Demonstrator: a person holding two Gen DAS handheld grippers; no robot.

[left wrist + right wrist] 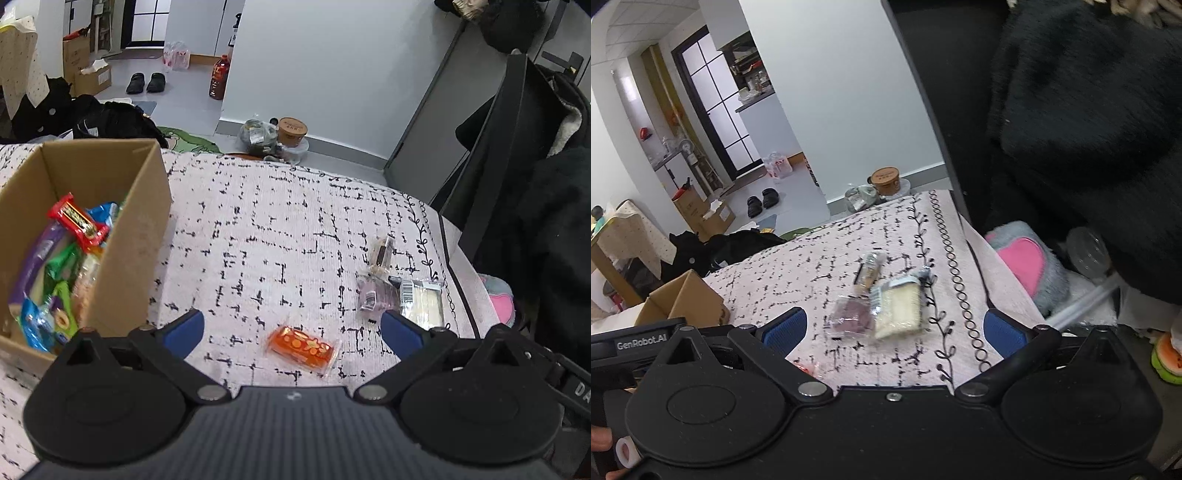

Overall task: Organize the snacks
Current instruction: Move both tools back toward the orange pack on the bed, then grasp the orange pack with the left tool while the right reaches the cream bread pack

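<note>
Lying between open left gripper (291,332) fingers, orange snack (303,346)

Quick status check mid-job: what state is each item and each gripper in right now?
left gripper: jaws open, empty
right gripper: jaws open, empty
cardboard box: open-topped, holding several snacks
orange snack: lying flat on the cloth, outside the box
purple snack: on the cloth, sealed
pale wafer pack: beside the purple snack, overlapping its edge
brown snack: on the cloth behind them

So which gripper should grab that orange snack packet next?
Probably the left gripper: it is open, with the orange packet lying right between its fingers. The right gripper faces the purple and pale packets instead.
</note>
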